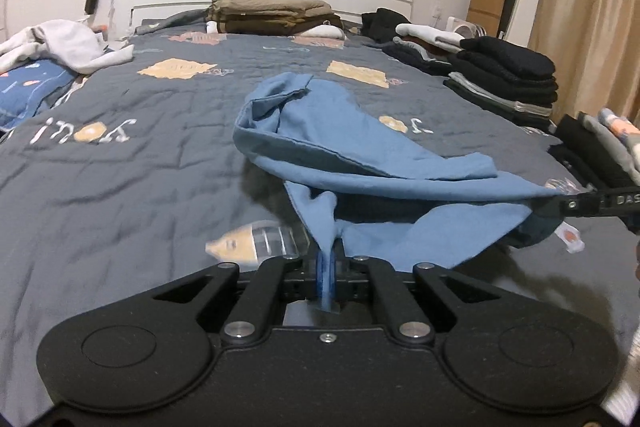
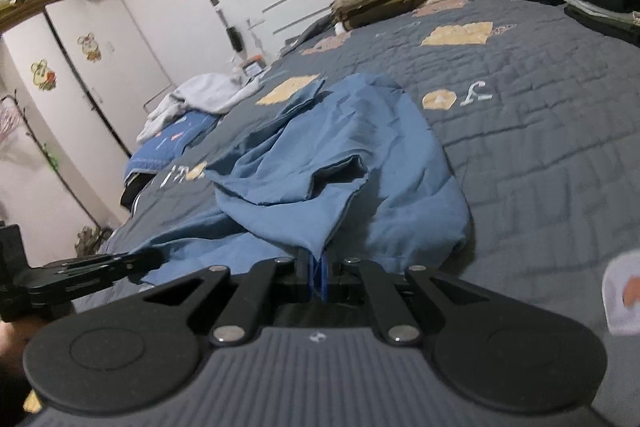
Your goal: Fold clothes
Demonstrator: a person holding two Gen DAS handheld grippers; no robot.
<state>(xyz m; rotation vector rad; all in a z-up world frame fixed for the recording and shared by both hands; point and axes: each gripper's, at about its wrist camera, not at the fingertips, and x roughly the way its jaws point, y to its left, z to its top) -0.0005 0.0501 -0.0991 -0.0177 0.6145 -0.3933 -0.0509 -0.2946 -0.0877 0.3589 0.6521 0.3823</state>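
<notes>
Far left, a white crumpled garment [image 1: 60, 43] on the grey quilted bedspread [image 1: 120, 167]. Toward the middle, left gripper [image 1: 329, 269] pinched tight on an edge of the blue garment [image 1: 320, 131] — fabric bunched between the fingers. Blue cloth partly lifted, its far end draped on the quilt mid-bed. Beyond, a folded khaki pile [image 1: 272, 13] by the headboard. Further right, right gripper [image 2: 316, 277] likewise clamped on the blue garment's other edge. Far right — stacked dark folded clothes [image 1: 508, 75].

Bare quilt [image 1: 120, 179] left; folded stacks [image 1: 508, 79] (black) crowd right.
</notes>
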